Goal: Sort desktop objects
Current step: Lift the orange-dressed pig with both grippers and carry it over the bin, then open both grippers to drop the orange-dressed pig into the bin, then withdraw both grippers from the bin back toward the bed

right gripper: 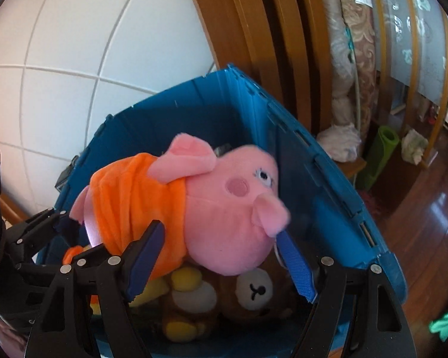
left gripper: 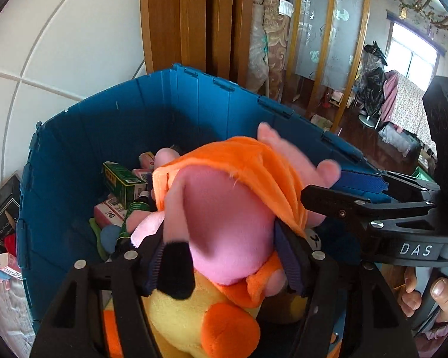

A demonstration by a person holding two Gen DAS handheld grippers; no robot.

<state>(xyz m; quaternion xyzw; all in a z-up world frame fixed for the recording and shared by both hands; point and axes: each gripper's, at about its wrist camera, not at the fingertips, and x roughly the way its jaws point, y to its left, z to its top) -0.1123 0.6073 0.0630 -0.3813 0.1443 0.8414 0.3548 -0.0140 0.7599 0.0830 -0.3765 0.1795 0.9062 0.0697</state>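
A pink plush pig in an orange dress [left gripper: 224,208] hangs over the open blue crate [left gripper: 83,155]. My left gripper [left gripper: 221,262] is shut on the pig's lower body. In the right wrist view the pig [right gripper: 218,205] lies sideways across the crate [right gripper: 328,197], head to the right. My right gripper [right gripper: 221,259] is open, its blue pads on either side of the pig's head without clamping it; it also shows in the left wrist view [left gripper: 352,191] at the right.
The crate holds a yellow and orange plush [left gripper: 194,319], a brown bear plush [right gripper: 254,295], a green box [left gripper: 124,182] and small pink packets. White tiled wall [right gripper: 74,59] is behind, wooden door frames [left gripper: 188,21] and a dark wooden floor [right gripper: 427,232] to the right.
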